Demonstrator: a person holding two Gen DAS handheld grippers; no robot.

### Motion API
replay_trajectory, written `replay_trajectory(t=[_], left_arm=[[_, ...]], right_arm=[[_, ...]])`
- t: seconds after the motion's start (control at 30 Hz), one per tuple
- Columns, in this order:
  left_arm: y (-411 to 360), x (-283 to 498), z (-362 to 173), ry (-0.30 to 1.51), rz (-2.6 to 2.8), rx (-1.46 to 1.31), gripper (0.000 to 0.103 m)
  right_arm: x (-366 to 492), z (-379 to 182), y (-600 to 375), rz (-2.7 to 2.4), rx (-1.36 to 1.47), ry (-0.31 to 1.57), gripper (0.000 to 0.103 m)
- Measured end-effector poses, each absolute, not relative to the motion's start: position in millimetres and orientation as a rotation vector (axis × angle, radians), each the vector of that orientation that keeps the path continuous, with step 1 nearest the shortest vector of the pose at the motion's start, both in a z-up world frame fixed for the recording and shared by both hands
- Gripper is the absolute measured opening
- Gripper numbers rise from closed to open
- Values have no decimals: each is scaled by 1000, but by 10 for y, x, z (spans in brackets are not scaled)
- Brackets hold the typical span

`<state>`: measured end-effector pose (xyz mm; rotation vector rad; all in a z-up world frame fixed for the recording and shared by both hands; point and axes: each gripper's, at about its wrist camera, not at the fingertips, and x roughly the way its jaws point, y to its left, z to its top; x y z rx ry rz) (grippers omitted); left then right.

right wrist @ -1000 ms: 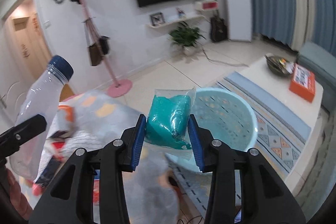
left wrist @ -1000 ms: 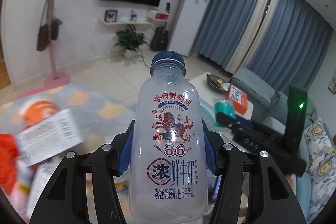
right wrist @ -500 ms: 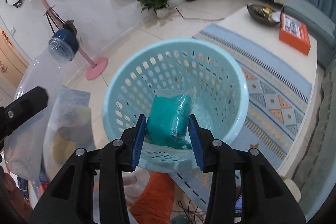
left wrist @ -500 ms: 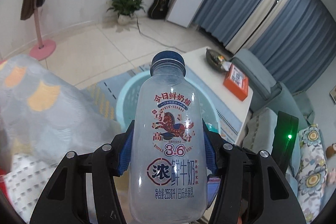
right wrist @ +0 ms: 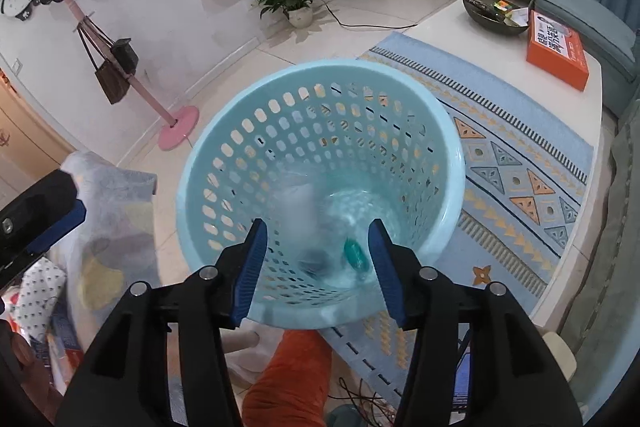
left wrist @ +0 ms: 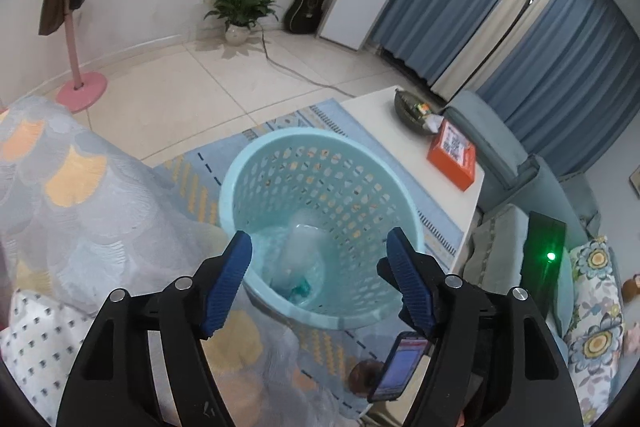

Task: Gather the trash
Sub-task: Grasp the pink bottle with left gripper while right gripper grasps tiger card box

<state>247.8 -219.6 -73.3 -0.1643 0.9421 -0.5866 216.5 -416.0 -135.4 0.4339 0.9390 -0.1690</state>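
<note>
A light blue perforated basket stands on the rug right below both grippers. Inside it, a clear milk bottle shows as a blur in mid-fall. A teal packet is near the basket's bottom. My left gripper hangs over the near rim with its jaws opening and nothing between them. My right gripper is also above the basket, jaws opening and empty. The left gripper's blue pad pokes in at the left edge of the right wrist view.
A grey blanket with orange shapes lies left of the basket. A white low table with an orange box and a dark bowl stands to the right, with a sofa beyond. A phone and an orange-clad limb are below.
Both grippers sank over the basket and opened. The bottle left the left jaws and the teal packet left the right jaws; both now sit inside the basket.
</note>
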Motion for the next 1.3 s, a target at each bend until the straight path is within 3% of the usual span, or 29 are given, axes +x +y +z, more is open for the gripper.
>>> replay_trajectory(t=[0.43, 0.77, 1.0, 1.07, 1.3], left_arm=[[-1388, 1705, -113, 743, -567, -236, 68], [-272, 1022, 174, 619, -402, -246, 68], [578, 844, 3, 667, -223, -255, 69], [787, 850, -127, 708, -175, -257, 69], [1231, 972, -505, 832, -129, -262, 74]], right_arm=[[1807, -636, -3528, -58, 321, 794, 49], [1500, -194, -2628, 135, 195, 680, 49], [1448, -287, -2034, 244, 79, 687, 59], [1426, -351, -1921, 258, 43, 694, 75], [1453, -713, -1764, 248, -83, 757, 81]])
